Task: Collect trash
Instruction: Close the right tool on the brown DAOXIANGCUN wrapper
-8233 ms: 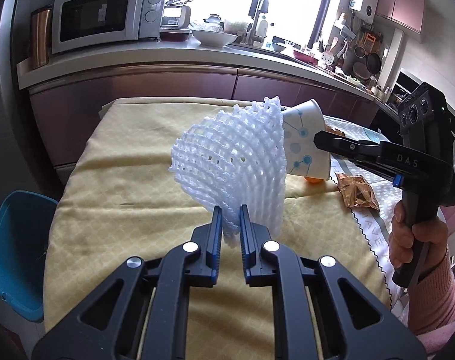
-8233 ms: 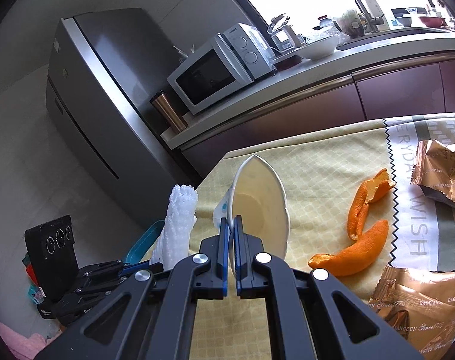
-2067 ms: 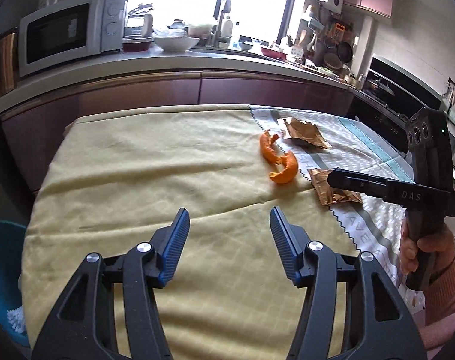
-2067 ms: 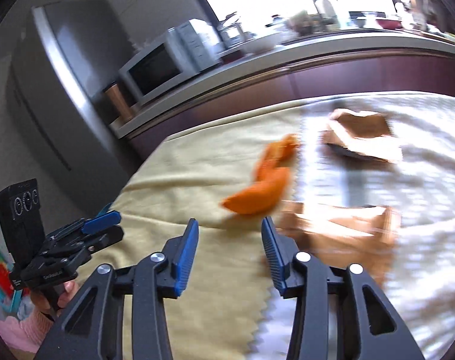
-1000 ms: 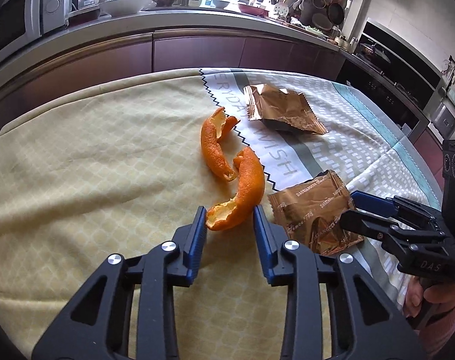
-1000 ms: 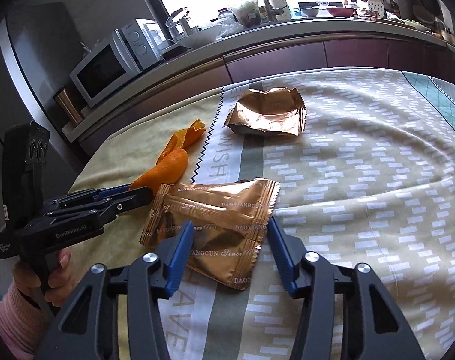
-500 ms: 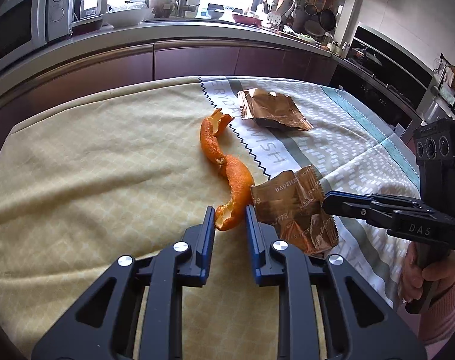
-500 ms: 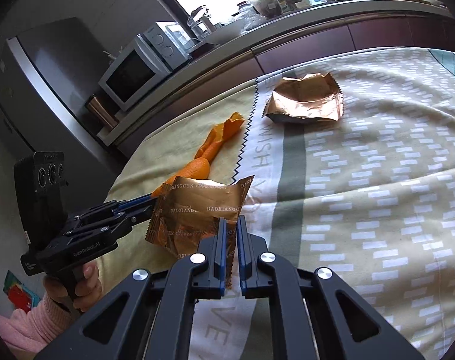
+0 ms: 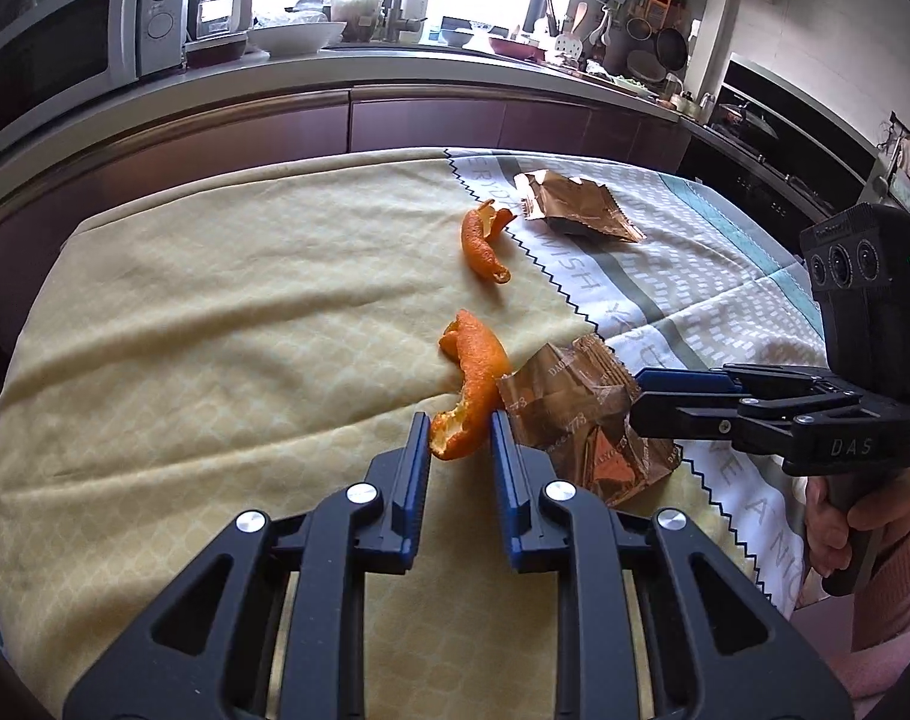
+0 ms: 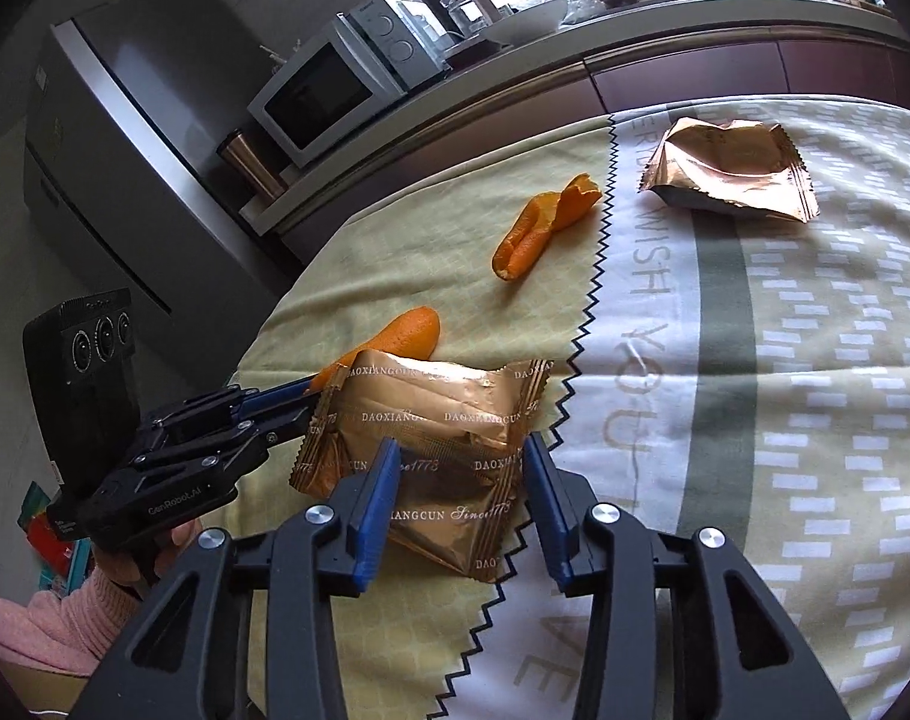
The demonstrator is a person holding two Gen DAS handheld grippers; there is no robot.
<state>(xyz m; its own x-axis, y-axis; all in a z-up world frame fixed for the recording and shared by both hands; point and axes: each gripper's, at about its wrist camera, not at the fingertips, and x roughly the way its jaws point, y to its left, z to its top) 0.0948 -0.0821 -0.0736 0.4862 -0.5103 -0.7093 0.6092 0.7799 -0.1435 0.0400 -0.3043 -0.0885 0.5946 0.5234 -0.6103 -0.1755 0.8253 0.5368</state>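
Observation:
My left gripper [image 9: 458, 435] is shut on the near end of an orange peel [image 9: 470, 381] and holds it above the yellow tablecloth [image 9: 215, 330]. In the right wrist view the same peel [image 10: 407, 330] shows behind a gold wrapper. My right gripper [image 10: 458, 468] has its jaws apart around the gold snack wrapper [image 10: 437, 450], which lies between them; the wrapper also shows in the left wrist view [image 9: 581, 414], beside the right gripper [image 9: 641, 399]. A second orange peel [image 9: 482, 240] and a second gold wrapper [image 9: 575, 207] lie farther back.
A kitchen counter [image 9: 395, 66] with a microwave [image 9: 65, 54] runs behind the table. A steel fridge [image 10: 113, 120] stands at the left. The patterned cloth strip [image 10: 755, 360] covers the table's right side.
The left gripper has lifted its peel away from the second peel. The right gripper's jaws, shut on the wrapper half a second ago, now stand apart around it.

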